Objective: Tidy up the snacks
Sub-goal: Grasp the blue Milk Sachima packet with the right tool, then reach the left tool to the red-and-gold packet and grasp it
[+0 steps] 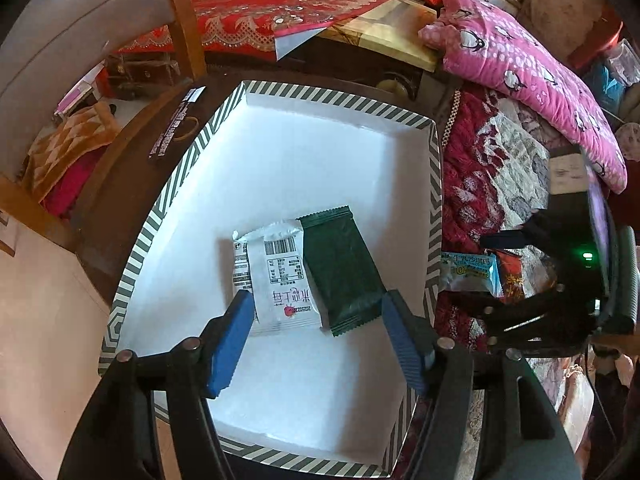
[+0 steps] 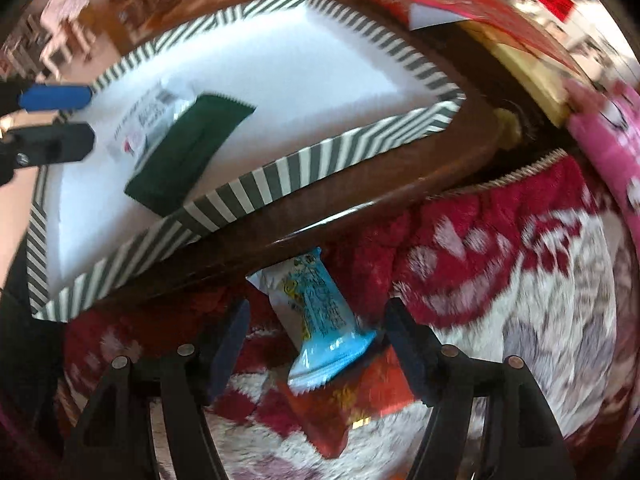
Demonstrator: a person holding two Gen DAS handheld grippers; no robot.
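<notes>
Snacks were split between two spots. In the striped box (image 1: pixel 434 184), white inside, a dark green packet (image 1: pixel 340 268) lay flat next to a white packet (image 1: pixel 280 276) with a barcode and a little strawberry print, the two touching along their long edges, and there was another white wrapper (image 1: pixel 241 264) peeking out from under the white one on its far side. The box itself sat on a dark wooden table (image 2: pixel 360 200).

Your left gripper (image 1: pixel 318 340) hung right over those packets, pointing steeply down, with its blue pads (image 1: pixel 230 340) spread wide on either side of the pair. Nothing was pinched between them, so it was open and empty.

Off the table edge, on the red and white fuzzy blanket (image 2: pixel 500 280), you still had a light blue packet (image 2: pixel 320 320) lying partly on top of a red packet (image 2: pixel 352 396). Your right gripper (image 2: pixel 316 344) was over that pile with its jaws apart and the blue packet sitting in the gap. That view was pretty smeared, but the pads didn't look pressed onto it; whether the right-hand pad touched the packet's corner, I couldn't tell.

From the left wrist view you could also see the right gripper beside the box, down by the blanket, and a pink pillow (image 1: pixel 532 80) further back.
</notes>
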